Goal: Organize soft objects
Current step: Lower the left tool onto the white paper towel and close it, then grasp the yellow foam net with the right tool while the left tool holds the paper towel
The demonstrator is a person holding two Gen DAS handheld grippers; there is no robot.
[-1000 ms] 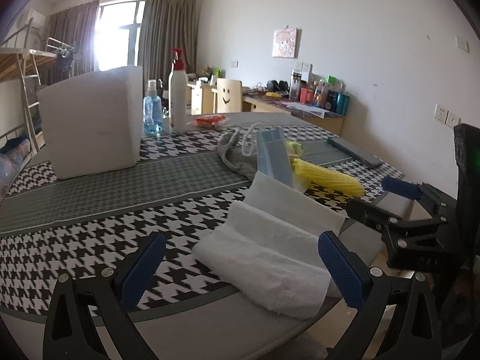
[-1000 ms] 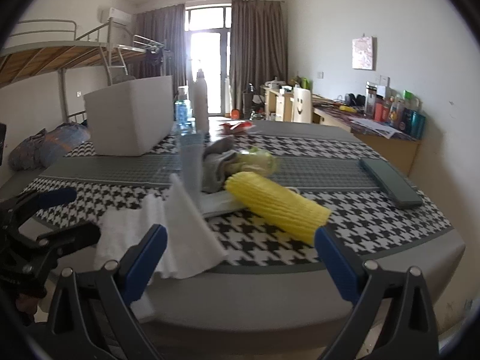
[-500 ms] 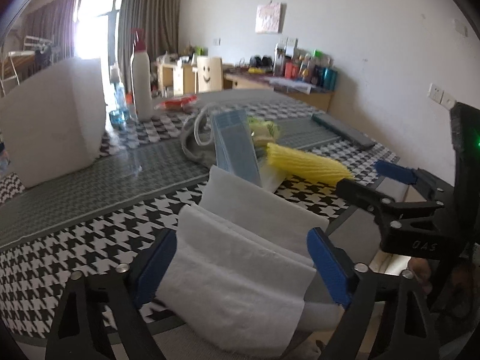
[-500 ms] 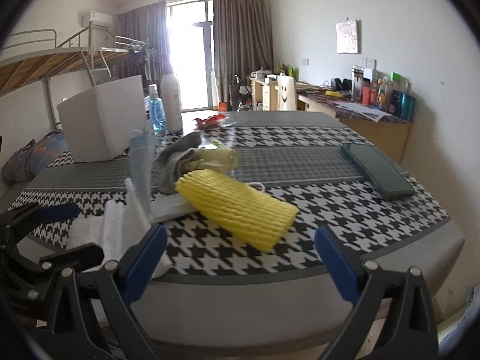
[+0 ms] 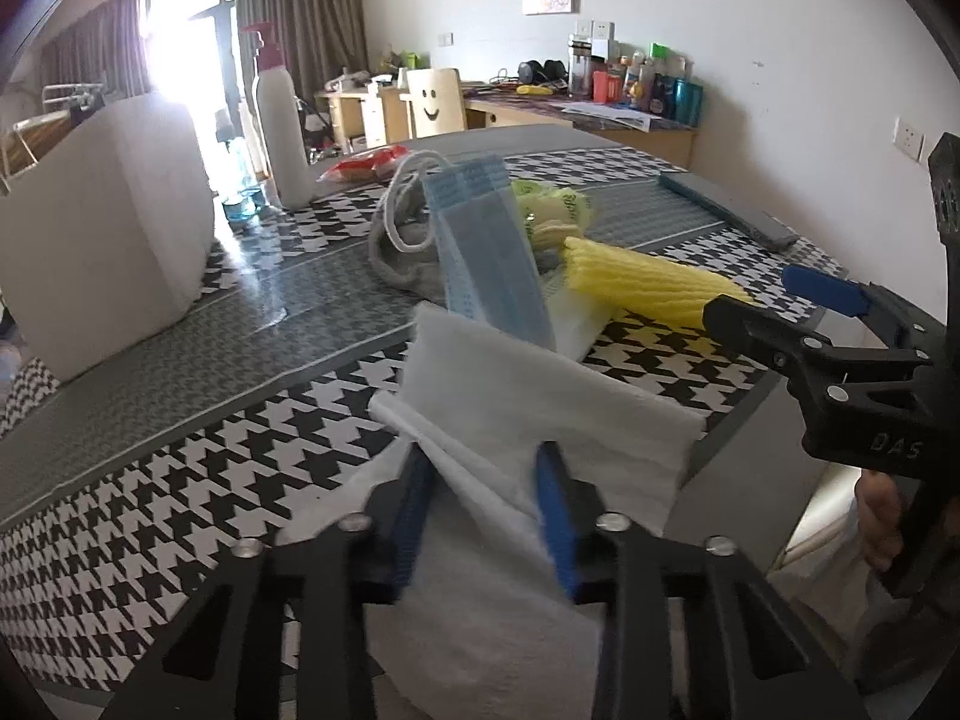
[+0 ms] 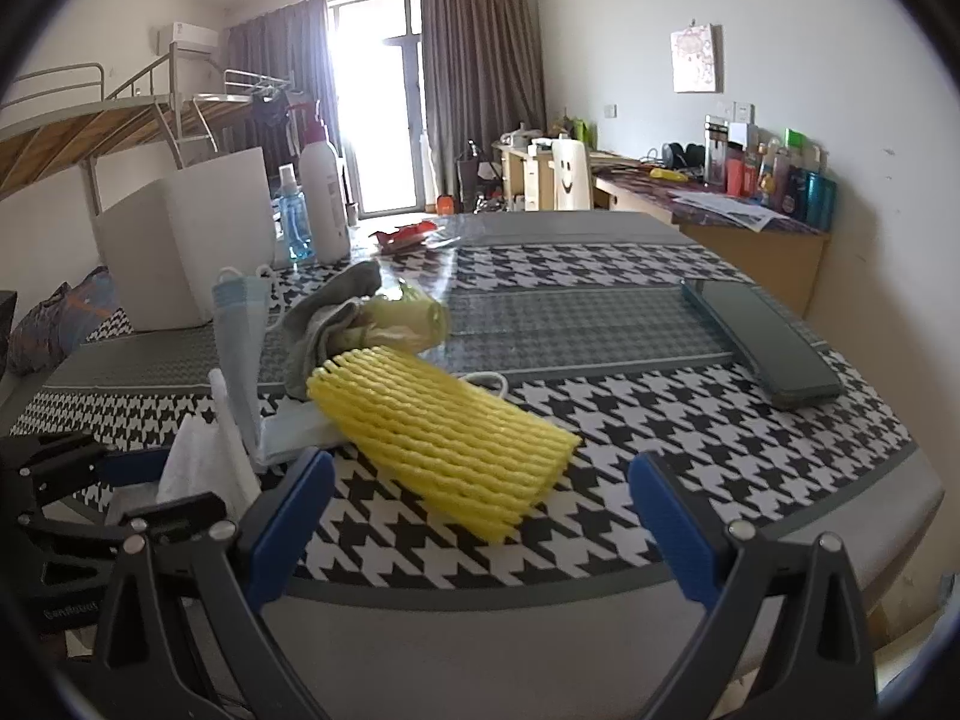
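The houndstooth-covered bench (image 6: 630, 312) carried a white storage box (image 5: 102, 228). At its near edge the left hand-held gripper (image 5: 486, 516) pinched a folded white towel (image 5: 540, 420). The yellow foam net sleeve (image 6: 438, 438) lay before the right hand-held gripper (image 6: 480, 528), spread wide, holding nothing.

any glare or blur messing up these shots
Left wrist view: the window blows out white, and the left gripper pinching the white towel is softly blurred. Right wrist view: the window glares less; fisheye bends the table edge.
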